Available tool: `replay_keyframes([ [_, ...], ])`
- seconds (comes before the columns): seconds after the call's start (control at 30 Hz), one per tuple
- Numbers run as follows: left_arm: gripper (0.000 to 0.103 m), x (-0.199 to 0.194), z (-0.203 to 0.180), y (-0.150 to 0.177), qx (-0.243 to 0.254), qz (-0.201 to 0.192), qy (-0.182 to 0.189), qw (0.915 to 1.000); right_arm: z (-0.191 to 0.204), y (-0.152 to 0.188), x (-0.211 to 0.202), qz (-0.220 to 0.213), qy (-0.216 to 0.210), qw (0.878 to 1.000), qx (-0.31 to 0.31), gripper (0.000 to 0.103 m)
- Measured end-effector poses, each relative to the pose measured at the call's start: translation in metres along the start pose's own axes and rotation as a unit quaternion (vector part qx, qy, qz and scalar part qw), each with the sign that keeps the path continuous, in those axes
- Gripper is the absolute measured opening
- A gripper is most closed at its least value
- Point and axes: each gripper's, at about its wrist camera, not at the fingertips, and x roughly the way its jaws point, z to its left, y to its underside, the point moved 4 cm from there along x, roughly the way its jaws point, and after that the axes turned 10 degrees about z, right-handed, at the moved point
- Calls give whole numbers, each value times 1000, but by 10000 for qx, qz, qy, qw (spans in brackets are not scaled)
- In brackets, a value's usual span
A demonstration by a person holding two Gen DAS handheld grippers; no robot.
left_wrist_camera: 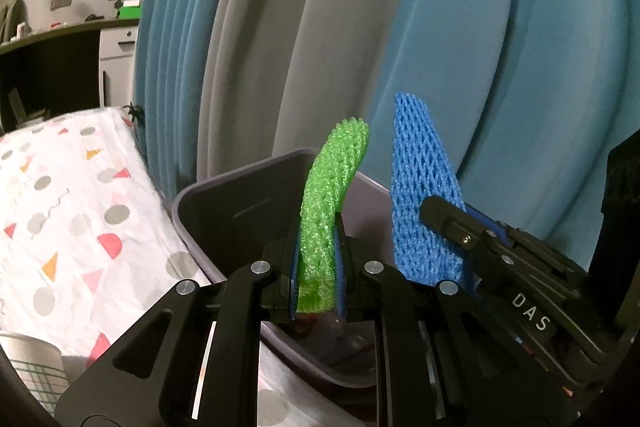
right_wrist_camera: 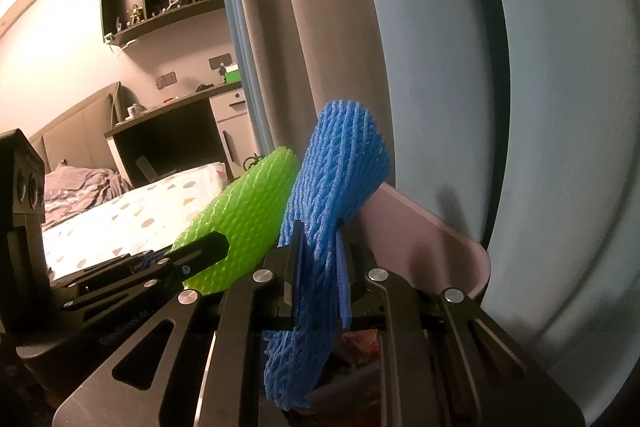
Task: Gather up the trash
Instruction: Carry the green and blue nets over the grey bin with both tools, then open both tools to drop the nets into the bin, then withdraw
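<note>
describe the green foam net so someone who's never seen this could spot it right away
Start at the tall blue and grey curtain; in front of it stands a grey bin beside the patterned bedsheet. Over the bin's opening, the left gripper pinches a curved strip of foam mesh, the green foam net. The blue foam net next to it, held by the right gripper, differs in colour.

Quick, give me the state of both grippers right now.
Left gripper: jaws closed on the green foam net, above the bin.
Right gripper: jaws closed on the blue foam net.
</note>
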Motion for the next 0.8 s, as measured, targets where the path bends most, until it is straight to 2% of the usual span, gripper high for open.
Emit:
replay_keyframes([
  [0.17,14,4,1,1,-81,54,160,9998,0,0,6,67,17,10000,23,16],
  [0.23,17,7,4,0,-153,96,221,9996,-1,-1,8,99,16,9999,43,20],
  [0.33,30,9,11,2,-262,142,243,9993,-4,-4,10,128,-5,9999,59,27],
  [0.4,47,8,15,3,-323,102,202,9992,-5,-4,12,148,18,9999,65,32],
  [0.5,57,4,21,5,-467,69,292,9985,-6,-3,13,177,35,9998,61,36],
  [0.6,70,-3,28,6,-589,16,183,9981,-7,0,15,193,71,9998,75,46],
  [0.8,88,-32,34,14,-656,-222,-278,9972,-9,2,8,127,65,9998,106,53],
])
